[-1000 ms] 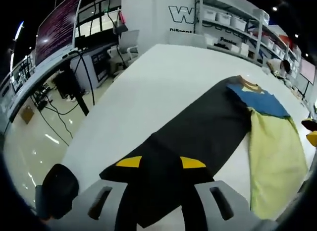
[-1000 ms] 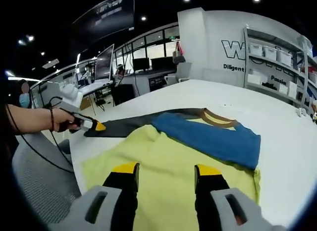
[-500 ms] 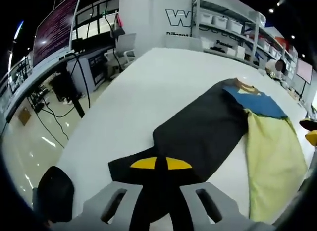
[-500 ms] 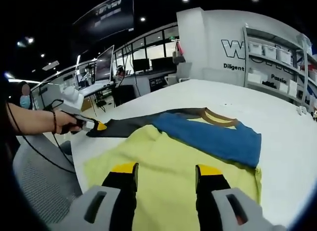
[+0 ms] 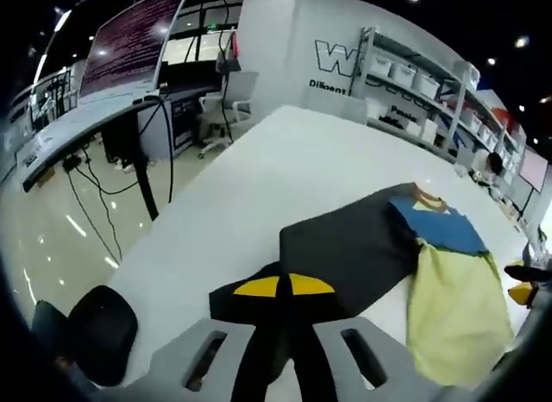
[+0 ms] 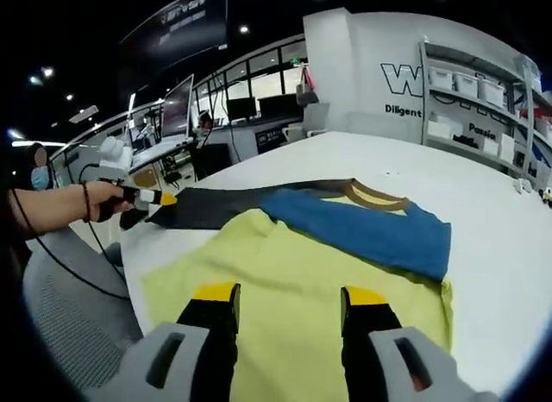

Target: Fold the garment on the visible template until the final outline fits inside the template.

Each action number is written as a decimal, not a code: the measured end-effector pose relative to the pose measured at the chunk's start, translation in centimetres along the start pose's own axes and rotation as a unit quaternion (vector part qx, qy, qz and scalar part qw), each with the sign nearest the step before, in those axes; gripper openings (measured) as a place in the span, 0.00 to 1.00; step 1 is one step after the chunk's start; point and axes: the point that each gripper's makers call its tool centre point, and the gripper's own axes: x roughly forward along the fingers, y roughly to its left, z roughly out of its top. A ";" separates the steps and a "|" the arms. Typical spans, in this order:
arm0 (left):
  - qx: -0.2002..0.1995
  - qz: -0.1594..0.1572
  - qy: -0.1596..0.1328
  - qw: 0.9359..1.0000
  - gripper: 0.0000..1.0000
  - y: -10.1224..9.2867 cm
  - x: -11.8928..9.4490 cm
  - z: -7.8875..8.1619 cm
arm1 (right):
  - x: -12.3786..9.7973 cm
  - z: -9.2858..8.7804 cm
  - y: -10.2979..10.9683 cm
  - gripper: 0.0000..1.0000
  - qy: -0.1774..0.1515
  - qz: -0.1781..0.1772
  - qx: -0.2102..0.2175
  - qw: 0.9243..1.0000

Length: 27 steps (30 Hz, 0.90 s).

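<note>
The garment lies on the white table [image 5: 259, 178], with a dark grey part [image 5: 354, 247], a blue part [image 5: 442, 231] and a pale yellow part [image 5: 453, 303]. My left gripper [image 5: 283, 286] is shut on the near end of the dark grey cloth, which bunches up at the jaws. In the right gripper view, a hand holds that left gripper [image 6: 160, 197] at the tip of the dark grey part [image 6: 224, 209]. My right gripper [image 6: 290, 294] stands open just above the yellow part [image 6: 285, 260], nothing between its fingers. The blue part [image 6: 371, 234] and a tan collar [image 6: 379, 195] lie beyond.
A black chair [image 5: 99, 333] stands by the table's near corner, a grey mesh chair [image 6: 60, 316] beside the person. Shelves with white bins [image 5: 414, 78] and desks with monitors [image 6: 181, 109] line the room. The table edge [image 5: 172, 247] runs along the left.
My left gripper has shut on the dark grey cloth and drawn its end up and toward the blue part. My right gripper has stayed open over the yellow part.
</note>
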 end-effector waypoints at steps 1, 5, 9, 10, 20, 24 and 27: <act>-0.003 0.000 -0.003 1.000 0.00 0.0 0.0 0.2 | 0.0 -0.1 -0.1 0.43 0.003 -0.001 0.003 1.000; -0.026 -0.008 -0.023 0.999 0.00 0.2 0.4 1.9 | 0.0 -0.2 -0.1 0.43 0.003 -0.001 0.005 1.000; -0.058 0.001 -0.036 0.998 0.00 0.9 0.9 2.9 | 0.1 -0.4 -0.2 0.44 0.009 -0.006 -0.011 1.000; -0.059 0.002 -0.037 0.998 0.00 0.9 1.0 3.0 | 0.1 -0.4 -0.2 0.45 0.009 -0.006 -0.011 1.000; -0.070 0.011 -0.072 0.995 0.00 2.0 1.6 5.5 | 0.0 -0.2 -0.2 0.46 0.003 -0.004 -0.007 1.000; -0.075 0.009 -0.082 0.994 0.00 2.1 2.1 6.6 | -0.1 -0.3 -0.3 0.46 0.004 -0.006 -0.002 1.000; -0.078 0.005 -0.089 0.993 0.00 2.0 2.4 7.4 | -0.2 -0.4 -0.4 0.47 0.005 -0.009 -0.003 1.000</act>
